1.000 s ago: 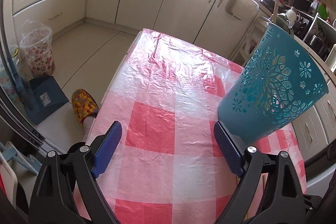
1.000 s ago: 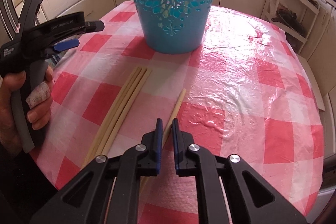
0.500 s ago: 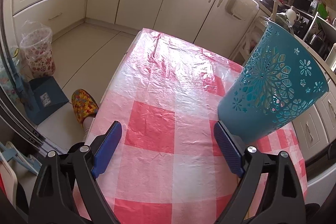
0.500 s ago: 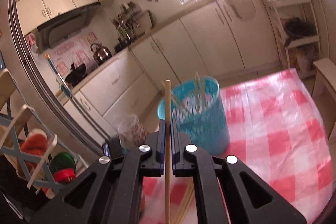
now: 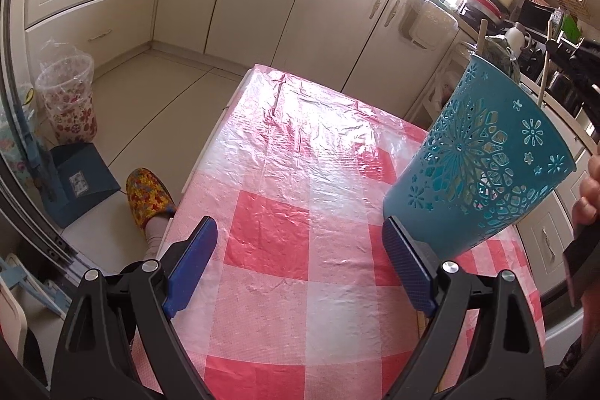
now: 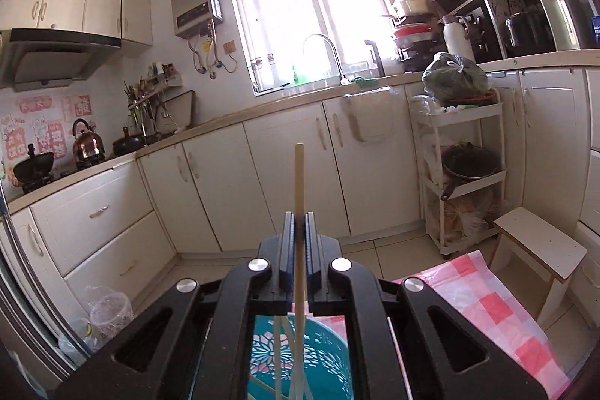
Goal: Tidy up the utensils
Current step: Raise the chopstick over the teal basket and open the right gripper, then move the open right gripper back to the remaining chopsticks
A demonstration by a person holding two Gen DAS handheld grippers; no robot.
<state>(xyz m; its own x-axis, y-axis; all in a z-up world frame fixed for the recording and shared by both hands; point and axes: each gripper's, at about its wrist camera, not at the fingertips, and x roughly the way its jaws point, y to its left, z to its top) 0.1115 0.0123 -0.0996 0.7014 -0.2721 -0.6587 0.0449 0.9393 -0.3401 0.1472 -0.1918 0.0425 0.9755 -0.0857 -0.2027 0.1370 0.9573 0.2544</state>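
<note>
While right tool (image 6: 299,223) pinches one chopstick (image 6: 299,175) | left tool (image 5: 300,268) wide, empty | one blue holder (image 5: 483,167)

Chopstick's (image 6: 299,182) lower end behind claw

Left cam sits on my left hand-held gripper (image 5: 300,272), tilted down, close over the checkered bench (image 5: 285,212), facing the corner cabinets. Right cam on my right hand-held gripper (image 6: 299,235) looks near level at the window (image 6: 300,10). Both views share the teal holder (image 5: 483,164) (image 6: 322,362), the bench (image 6: 498,317).
</note>
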